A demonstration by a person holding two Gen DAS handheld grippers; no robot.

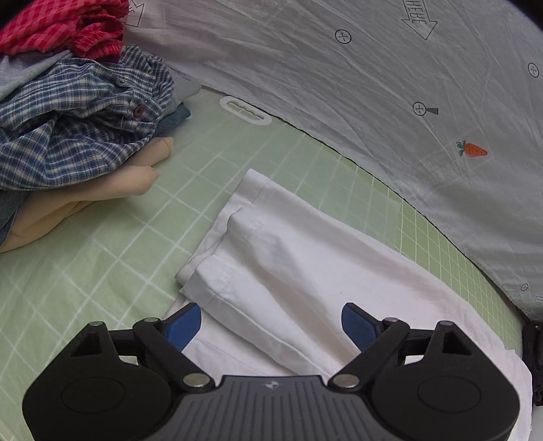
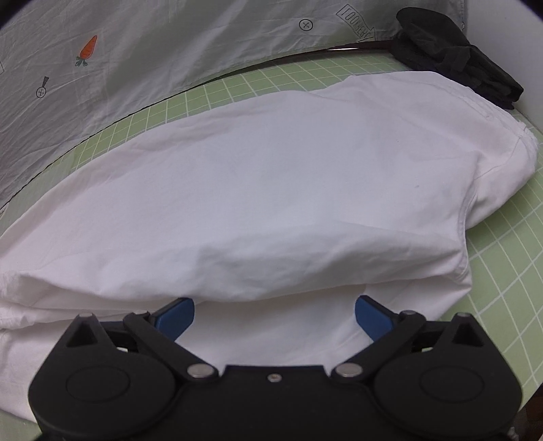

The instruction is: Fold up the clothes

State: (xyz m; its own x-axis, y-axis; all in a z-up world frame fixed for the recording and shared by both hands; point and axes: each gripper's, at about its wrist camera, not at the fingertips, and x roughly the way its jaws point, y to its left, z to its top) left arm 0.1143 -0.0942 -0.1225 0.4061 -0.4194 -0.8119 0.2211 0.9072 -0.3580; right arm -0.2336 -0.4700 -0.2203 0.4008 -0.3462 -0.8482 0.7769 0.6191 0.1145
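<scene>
Trousers (image 1: 288, 257), white and folded over, lie on the green mat (image 1: 101, 271) beside the clothes pile (image 1: 78, 112). Left gripper (image 1: 271, 325) hangs wide open above them, empty; right gripper (image 2: 275, 315) likewise spread, gripping nothing.

The grey sheet (image 1: 373, 101) carries printed arrows: one (image 1: 419, 22) holds upside-down letters that seem to read "HERE", another (image 2: 358, 25) has lettering too distorted to read. Circled plus signs (image 1: 343, 36) and a carrot picture (image 1: 472, 149) also dot it.
</scene>
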